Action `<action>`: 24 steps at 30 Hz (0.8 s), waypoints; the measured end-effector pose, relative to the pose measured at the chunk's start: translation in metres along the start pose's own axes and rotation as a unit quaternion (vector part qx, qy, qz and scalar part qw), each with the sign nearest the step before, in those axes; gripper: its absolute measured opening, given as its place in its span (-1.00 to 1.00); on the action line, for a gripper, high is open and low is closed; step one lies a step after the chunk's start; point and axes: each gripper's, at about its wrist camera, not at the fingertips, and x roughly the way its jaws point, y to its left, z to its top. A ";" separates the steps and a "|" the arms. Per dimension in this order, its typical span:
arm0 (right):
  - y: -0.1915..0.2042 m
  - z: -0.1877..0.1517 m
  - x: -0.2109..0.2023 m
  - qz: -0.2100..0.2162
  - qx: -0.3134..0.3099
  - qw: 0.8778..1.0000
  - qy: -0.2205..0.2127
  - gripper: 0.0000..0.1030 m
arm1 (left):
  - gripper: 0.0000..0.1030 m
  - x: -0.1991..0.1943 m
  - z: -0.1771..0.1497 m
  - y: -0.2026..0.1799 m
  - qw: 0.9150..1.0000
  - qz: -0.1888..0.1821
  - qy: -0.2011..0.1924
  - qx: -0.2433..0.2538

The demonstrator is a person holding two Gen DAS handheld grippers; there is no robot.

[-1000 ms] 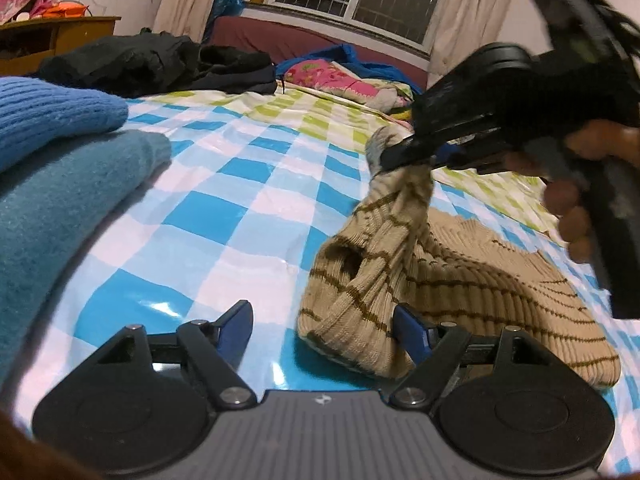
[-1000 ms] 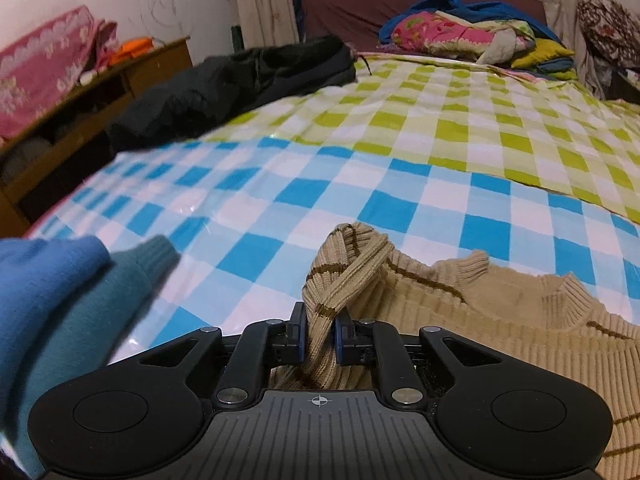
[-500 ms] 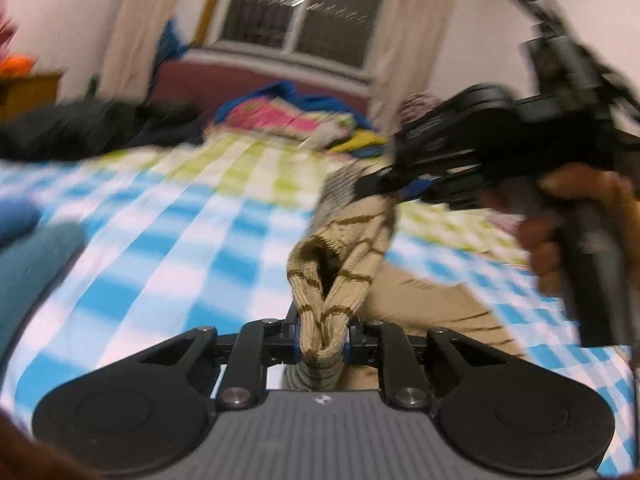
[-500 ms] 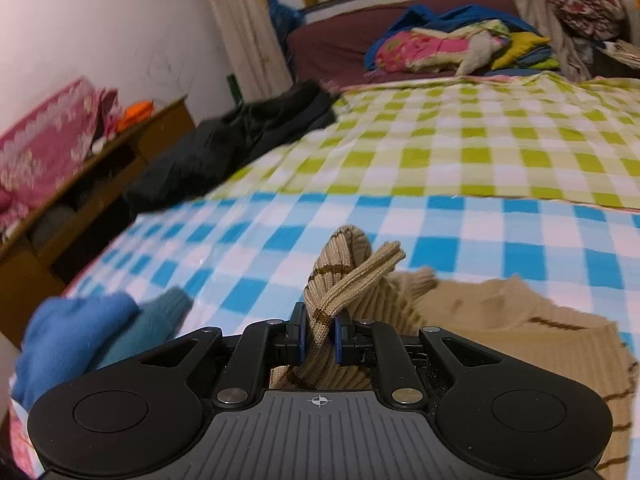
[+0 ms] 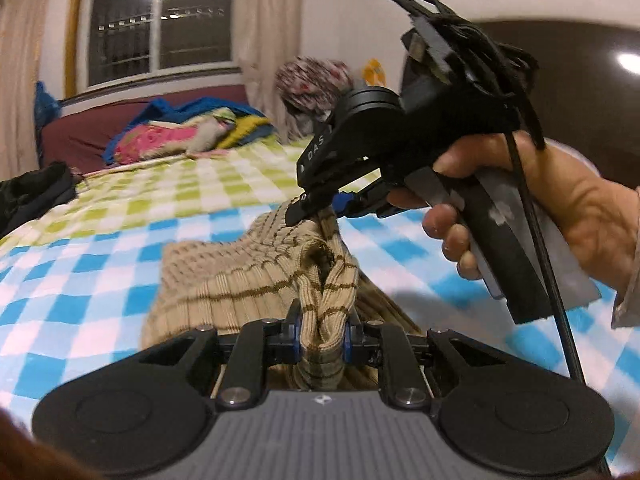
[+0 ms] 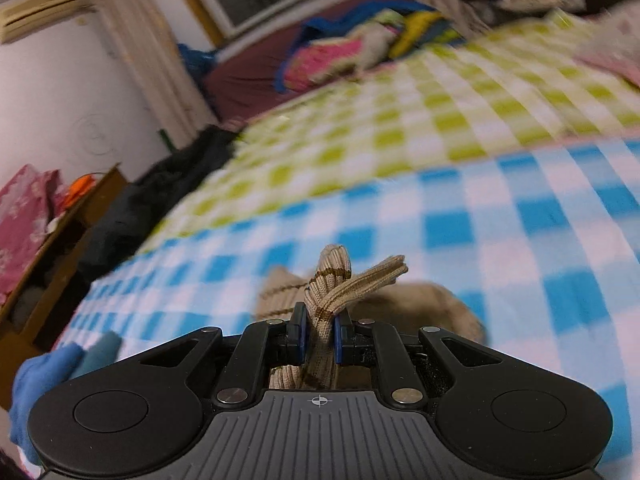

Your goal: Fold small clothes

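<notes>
Two tongs, left tongs (image 5: 320, 336) and right tongs (image 6: 319, 338), pinching beige sweater (image 5: 240, 276)

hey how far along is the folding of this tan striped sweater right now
Done: two blue knits sit piled at the bed's edge, though whether folded is unclear. In hand: the left gripper and the right gripper are both shut on the tan striped sweater, lifting one end off the blue checked cloth. Left: it looks bunched, with no finished fold visible.
</notes>
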 end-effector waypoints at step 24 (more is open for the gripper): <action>-0.061 -0.033 0.002 -0.054 -0.015 0.998 0.002 -0.49 | -0.17 0.008 -0.011 -0.051 0.998 -0.044 0.034 0.038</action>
